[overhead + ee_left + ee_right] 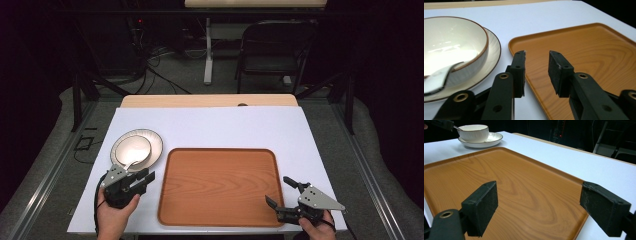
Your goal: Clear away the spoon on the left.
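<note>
1. Wood-grain tray [218, 186] sits dead centre on the white table [210, 125], nothing on it.
2. At about 10 o'clock from the tray there's a cream plate [155, 145] with a bowl [131, 149] stacked on it, and a spoon [131, 163] in the bowl with its handle poking over the rim toward 6 o'clock. Plate is just beside the tray's corner, not touching it as far as I can tell.
3. Left gripper [148, 178] hangs right at the 6 o'clock side of the plate, near the spoon handle. In the left gripper view its jaws are half-narrowed with nothing between them; they point at the tray's near-left corner [517, 42], with the bowl [454, 47] and the spoon handle [436, 80] off to the left.
4. Right gripper [280, 192] is parked over the tray's 4 o'clock corner, jaws spread wide, nothing between them. In its own view you just see tray under the pads [482, 207].
5. My read: this is the reach-in step for the crockery stack, most likely the spoon first, with nothing gripped yet.
6. Next move probably means swinging the left jaws toward 9 o'clock so the handle sits between the pads, then pinching. The handle is thin and slopes, so the pads need to line up across it or it'll slip or tip the bowl.
</note>
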The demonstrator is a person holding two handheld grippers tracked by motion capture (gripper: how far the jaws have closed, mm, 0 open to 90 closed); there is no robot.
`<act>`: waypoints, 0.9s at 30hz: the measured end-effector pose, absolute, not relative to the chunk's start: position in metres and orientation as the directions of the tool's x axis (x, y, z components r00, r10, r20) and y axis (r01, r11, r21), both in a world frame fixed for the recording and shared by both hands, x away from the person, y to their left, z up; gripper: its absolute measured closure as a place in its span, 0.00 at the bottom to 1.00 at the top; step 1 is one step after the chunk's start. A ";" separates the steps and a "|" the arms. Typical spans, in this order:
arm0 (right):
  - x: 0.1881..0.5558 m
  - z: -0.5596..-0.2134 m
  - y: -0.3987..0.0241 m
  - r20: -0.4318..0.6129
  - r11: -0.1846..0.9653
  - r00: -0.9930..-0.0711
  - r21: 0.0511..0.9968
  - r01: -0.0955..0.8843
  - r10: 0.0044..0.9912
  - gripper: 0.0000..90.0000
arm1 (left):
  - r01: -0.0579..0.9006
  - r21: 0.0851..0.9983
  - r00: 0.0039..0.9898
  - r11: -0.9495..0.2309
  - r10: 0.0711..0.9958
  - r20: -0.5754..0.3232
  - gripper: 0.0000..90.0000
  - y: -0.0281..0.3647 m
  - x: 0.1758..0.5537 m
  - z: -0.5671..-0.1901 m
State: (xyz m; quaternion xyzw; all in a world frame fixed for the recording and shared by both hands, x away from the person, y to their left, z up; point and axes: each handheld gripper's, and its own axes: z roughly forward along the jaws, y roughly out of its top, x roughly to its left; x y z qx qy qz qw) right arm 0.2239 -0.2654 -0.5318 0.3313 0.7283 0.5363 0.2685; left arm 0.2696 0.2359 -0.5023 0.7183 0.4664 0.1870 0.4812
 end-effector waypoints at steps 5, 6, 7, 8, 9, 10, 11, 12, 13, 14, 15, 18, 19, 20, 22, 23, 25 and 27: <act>0.224 -0.532 -0.265 -0.039 0.206 -0.636 0.960 0.191 0.770 0.16 | 0.494 0.863 0.457 -0.101 0.875 -0.159 0.77 0.239 0.276 -0.494; 0.224 -0.532 -0.265 -0.038 0.206 -0.636 0.959 0.193 0.771 0.16 | 0.489 0.866 0.454 -0.104 0.878 -0.151 0.79 0.240 0.277 -0.493; 0.224 -0.532 -0.265 -0.039 0.206 -0.637 0.960 0.191 0.770 0.16 | 0.490 0.865 0.451 -0.108 0.881 -0.145 0.80 0.240 0.278 -0.493; 0.224 -0.532 -0.265 -0.039 0.207 -0.637 0.960 0.191 0.770 0.16 | 0.491 0.864 0.444 -0.114 0.885 -0.136 0.83 0.240 0.279 -0.493; 0.224 -0.532 -0.265 -0.037 0.206 -0.637 0.959 0.193 0.770 0.16 | 0.490 0.863 0.438 -0.123 0.891 -0.122 0.84 0.240 0.280 -0.493; 0.224 -0.532 -0.265 -0.038 0.206 -0.637 0.959 0.192 0.770 0.16 | 0.490 0.863 0.434 -0.126 0.893 -0.116 0.86 0.241 0.281 -0.494; 0.224 -0.532 -0.265 -0.037 0.205 -0.637 0.960 0.192 0.770 0.16 | 0.492 0.861 0.427 -0.129 0.898 -0.109 0.88 0.241 0.281 -0.494; 0.224 -0.532 -0.265 -0.037 0.205 -0.637 0.960 0.192 0.770 0.16 | 0.501 0.855 0.418 -0.135 0.903 -0.103 0.91 0.241 0.283 -0.495; 0.223 -0.532 -0.265 -0.035 0.203 -0.637 0.960 0.193 0.770 0.16 | 0.506 0.852 0.411 -0.134 0.906 -0.101 0.93 0.242 0.283 -0.495; 0.223 -0.532 -0.265 -0.035 0.203 -0.637 0.960 0.194 0.770 0.16 | 0.509 0.850 0.403 -0.138 0.911 -0.094 0.96 0.242 0.284 -0.496; 0.223 -0.532 -0.265 -0.033 0.203 -0.637 0.959 0.196 0.770 0.16 | 0.511 0.848 0.395 -0.141 0.915 -0.086 0.98 0.242 0.285 -0.496; 0.224 -0.532 -0.265 -0.040 0.207 -0.638 0.960 0.190 0.769 0.16 | 0.524 0.838 0.383 -0.150 0.921 -0.075 1.00 0.244 0.286 -0.497; 0.224 -0.532 -0.265 -0.039 0.207 -0.637 0.960 0.190 0.770 0.16 | 0.529 0.835 0.379 -0.153 0.923 -0.071 1.00 0.244 0.287 -0.497; 0.223 -0.532 -0.265 -0.036 0.204 -0.637 0.960 0.193 0.770 0.16 | 0.532 0.832 0.375 -0.156 0.925 -0.067 1.00 0.245 0.287 -0.498; 0.223 -0.532 -0.265 -0.033 0.203 -0.637 0.960 0.195 0.770 0.16 | 0.539 0.828 0.370 -0.155 0.927 -0.067 1.00 0.246 0.287 -0.499; 0.224 -0.532 -0.265 -0.035 0.204 -0.637 0.960 0.194 0.770 0.16 | 0.542 0.826 0.365 -0.154 0.929 -0.067 1.00 0.247 0.288 -0.500; 0.223 -0.532 -0.265 -0.035 0.204 -0.638 0.960 0.193 0.770 0.16 | 0.549 0.822 0.358 -0.151 0.931 -0.067 1.00 0.250 0.288 -0.502; 0.224 -0.532 -0.266 -0.044 0.209 -0.638 0.960 0.186 0.769 0.16 | 0.553 0.820 0.348 -0.149 0.935 -0.065 1.00 0.252 0.289 -0.503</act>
